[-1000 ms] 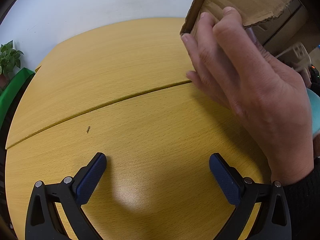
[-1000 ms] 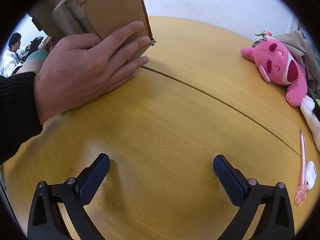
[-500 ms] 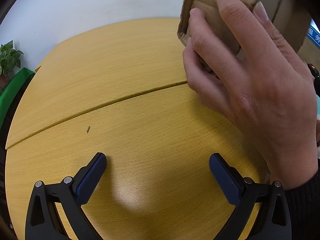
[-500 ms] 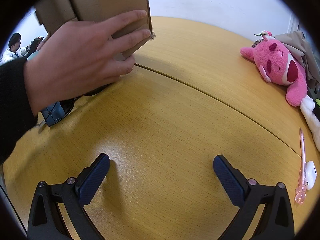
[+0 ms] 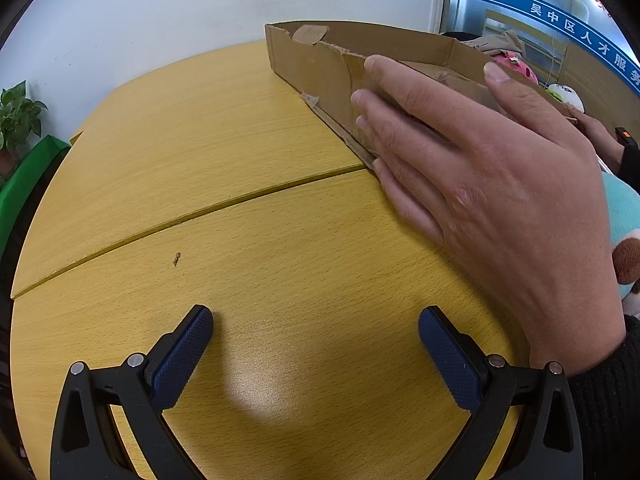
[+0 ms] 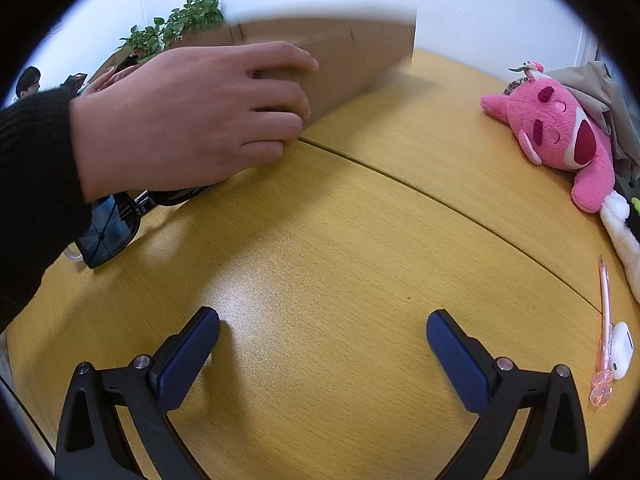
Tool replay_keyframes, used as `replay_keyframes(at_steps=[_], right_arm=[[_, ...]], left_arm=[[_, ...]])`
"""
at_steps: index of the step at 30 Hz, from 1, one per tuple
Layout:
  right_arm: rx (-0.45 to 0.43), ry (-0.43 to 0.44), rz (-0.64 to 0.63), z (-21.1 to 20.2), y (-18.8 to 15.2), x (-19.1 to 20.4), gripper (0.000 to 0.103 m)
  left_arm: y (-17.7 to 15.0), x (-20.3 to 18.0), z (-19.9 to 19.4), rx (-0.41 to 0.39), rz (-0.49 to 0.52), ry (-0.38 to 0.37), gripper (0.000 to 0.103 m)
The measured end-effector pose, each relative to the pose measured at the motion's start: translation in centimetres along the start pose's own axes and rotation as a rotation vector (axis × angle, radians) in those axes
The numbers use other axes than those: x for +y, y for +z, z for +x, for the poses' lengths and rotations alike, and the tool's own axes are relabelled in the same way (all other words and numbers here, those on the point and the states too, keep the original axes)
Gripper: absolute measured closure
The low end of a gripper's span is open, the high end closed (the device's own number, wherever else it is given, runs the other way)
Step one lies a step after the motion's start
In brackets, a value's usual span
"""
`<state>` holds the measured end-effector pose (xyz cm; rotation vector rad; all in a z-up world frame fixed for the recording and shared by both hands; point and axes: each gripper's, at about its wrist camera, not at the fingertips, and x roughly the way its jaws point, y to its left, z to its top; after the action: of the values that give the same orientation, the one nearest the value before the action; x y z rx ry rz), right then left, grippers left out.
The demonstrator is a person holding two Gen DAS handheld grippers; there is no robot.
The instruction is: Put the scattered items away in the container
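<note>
Resting spread and empty, left gripper [image 5: 316, 334] and right gripper [image 6: 323, 334] wait; a bare hand [image 5: 492, 188] sets the cardboard box [image 5: 328, 64] on the table [image 6: 340, 248]; pink plush [image 6: 560, 136], pen [image 6: 604, 320], sunglasses [image 6: 108, 232] remain outside.

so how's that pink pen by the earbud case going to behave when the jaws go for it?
The pink pen is thin and lies flat on the table, so it is probably light but hard to get under. Its round barrel may roll or skid when nudged. It lies against the white earbud case, which may shift too.
</note>
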<state>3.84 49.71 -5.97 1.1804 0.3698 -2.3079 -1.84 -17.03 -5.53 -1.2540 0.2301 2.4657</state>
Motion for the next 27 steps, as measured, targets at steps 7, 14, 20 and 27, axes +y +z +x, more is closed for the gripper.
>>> replay_keyframes(at_steps=[7,14,20,27], right_arm=[[0.0,0.0,0.0,0.0,0.0,0.01,0.0],[0.0,0.0,0.0,-0.05,-0.05,0.05,0.0],[0.0,0.0,-0.001,-0.06,-0.04,0.07,0.0],[0.0,0.0,0.0,-0.04,-0.06,0.07,0.0]], left_arm=[[0.06,0.01,0.06,0.0,0.0,0.0,0.0],[0.02,-0.05,0.08,0.0,-0.001,0.0,0.0],[-0.03,-0.11,0.09,0.0,-0.001,0.001,0.0],[-0.05,-0.14,0.12,0.0,-0.001,0.001,0.0]])
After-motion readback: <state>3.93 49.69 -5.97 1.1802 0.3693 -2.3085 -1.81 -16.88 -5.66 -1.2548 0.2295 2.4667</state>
